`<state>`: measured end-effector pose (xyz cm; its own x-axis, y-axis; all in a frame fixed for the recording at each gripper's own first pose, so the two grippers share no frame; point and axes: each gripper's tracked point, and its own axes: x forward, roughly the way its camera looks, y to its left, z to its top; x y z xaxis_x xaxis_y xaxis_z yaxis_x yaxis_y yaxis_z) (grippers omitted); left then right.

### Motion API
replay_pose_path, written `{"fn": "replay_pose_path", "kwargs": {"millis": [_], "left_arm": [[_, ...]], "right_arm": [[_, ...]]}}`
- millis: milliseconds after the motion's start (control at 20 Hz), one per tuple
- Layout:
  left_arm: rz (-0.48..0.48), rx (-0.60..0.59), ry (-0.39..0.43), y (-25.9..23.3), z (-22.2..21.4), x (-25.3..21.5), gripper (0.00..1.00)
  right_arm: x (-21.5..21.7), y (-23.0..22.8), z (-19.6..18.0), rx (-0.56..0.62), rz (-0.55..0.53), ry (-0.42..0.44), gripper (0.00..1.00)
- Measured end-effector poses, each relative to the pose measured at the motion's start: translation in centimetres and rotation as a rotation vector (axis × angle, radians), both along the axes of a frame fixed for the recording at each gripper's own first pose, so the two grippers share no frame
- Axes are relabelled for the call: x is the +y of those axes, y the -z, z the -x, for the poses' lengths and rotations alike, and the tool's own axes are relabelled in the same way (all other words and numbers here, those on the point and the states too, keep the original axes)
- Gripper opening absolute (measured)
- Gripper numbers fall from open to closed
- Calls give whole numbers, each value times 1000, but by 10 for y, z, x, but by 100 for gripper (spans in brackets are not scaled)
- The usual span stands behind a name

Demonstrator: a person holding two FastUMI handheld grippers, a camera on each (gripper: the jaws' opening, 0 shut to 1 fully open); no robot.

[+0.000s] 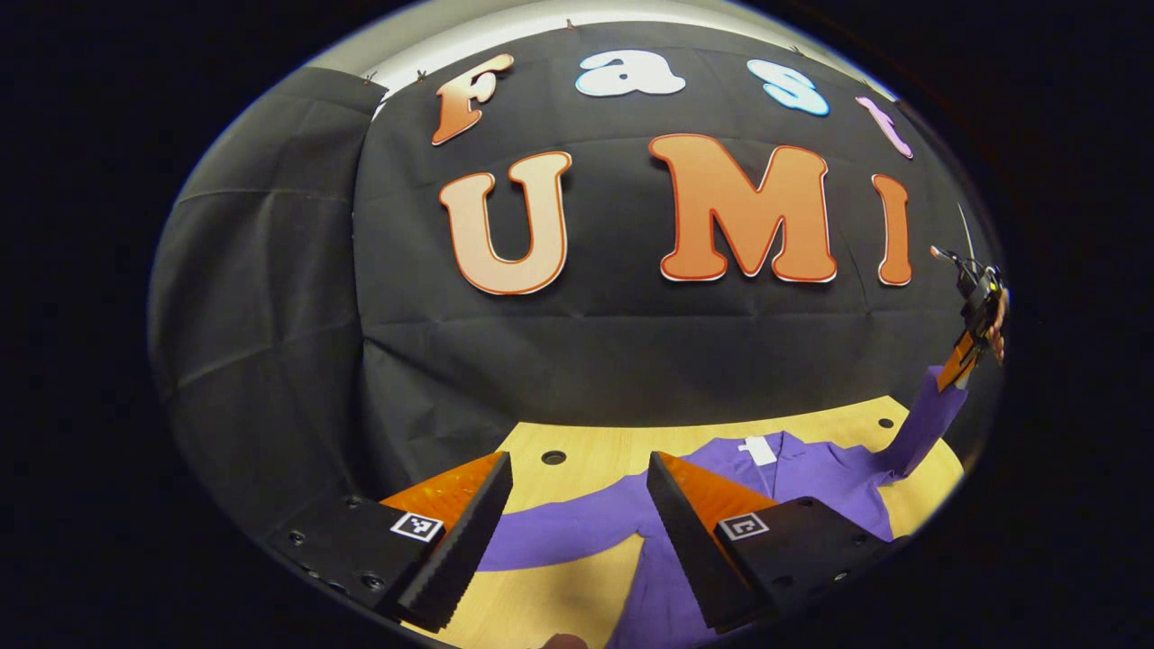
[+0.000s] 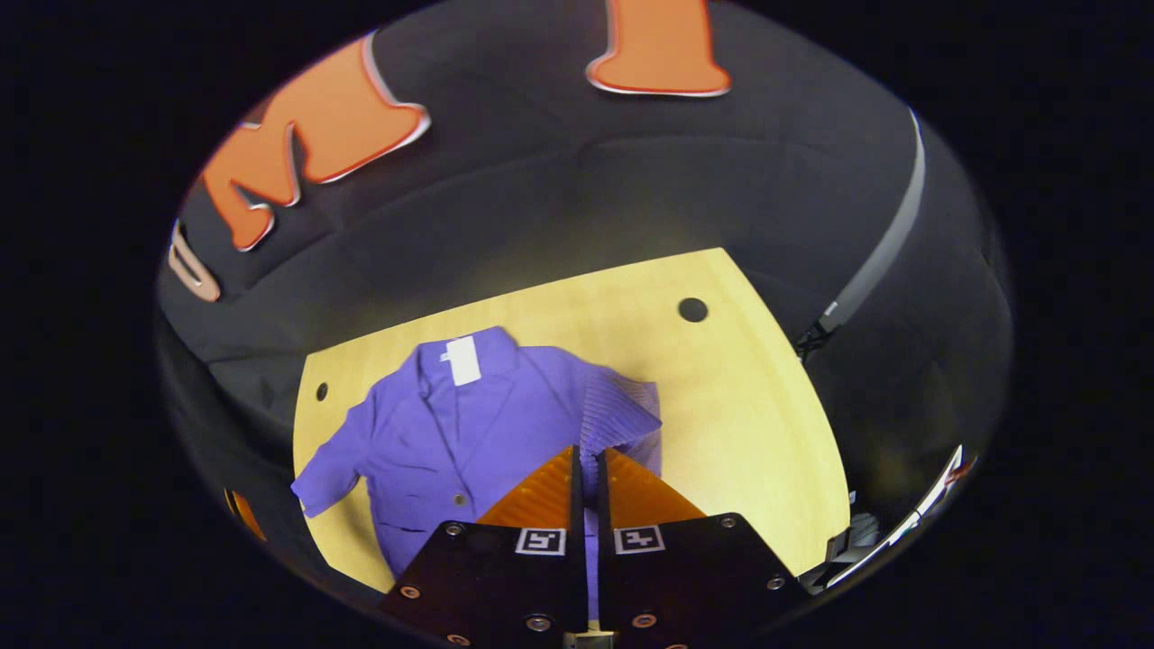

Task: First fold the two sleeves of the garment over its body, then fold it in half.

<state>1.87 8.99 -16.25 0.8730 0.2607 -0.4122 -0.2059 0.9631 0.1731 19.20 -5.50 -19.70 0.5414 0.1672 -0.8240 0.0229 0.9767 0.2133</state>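
Two grippers at work over one purple garment (image 2: 469, 424), which lies front-up on the pale wooden counter (image 2: 748, 424), collar toward the back edge by the black cloth wall, white neck tag (image 2: 462, 360) showing. Right gripper (image 2: 588, 469): fingers pressed together, clamped on the cuff end of one sleeve (image 2: 618, 406), which is lifted clear of the counter; in the left gripper view that same sleeve (image 1: 924, 424) rises taut from the shoulder up to the far gripper near the counter's right edge. Left gripper (image 1: 577, 514): fingers wide apart, gripping nothing, hovering above the other sleeve (image 1: 559, 527), which lies stretched out flat toward the counter's left side. Step in hand, as I judge it: first sleeve fold. To do it well, carry the pinched cuff inward across the chest, keep the cloth lightly taut so the crease forms at the shoulder seam, lower it until it rests flat, then release; avoid dragging the body of the garment toward the counter edge. The open left gripper could pin the body if it starts to slide. Containers: none on the counter; just round holes (image 2: 692, 309) in its surface.
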Motion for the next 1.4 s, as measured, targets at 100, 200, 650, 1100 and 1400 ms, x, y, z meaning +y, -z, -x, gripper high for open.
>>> {"fn": "replay_pose_path", "kwargs": {"millis": [100,200,650,1100,1400], "left_arm": [[1,4,-3,1,2,18,95],[0,5,-6,4,5,34,95],[-12,43,-68,16,23,109,95],[1,115,-110,46,29,131,95],[-17,142,-113,59,17,141,95]], "right_arm": [[38,-11,0,-14,6,-52,5],[76,-17,0,-24,14,-102,5],[235,-19,-9,-23,-13,-283,5],[302,-26,9,-42,-140,-407,33],[261,-73,3,-190,-234,-323,53]]}}
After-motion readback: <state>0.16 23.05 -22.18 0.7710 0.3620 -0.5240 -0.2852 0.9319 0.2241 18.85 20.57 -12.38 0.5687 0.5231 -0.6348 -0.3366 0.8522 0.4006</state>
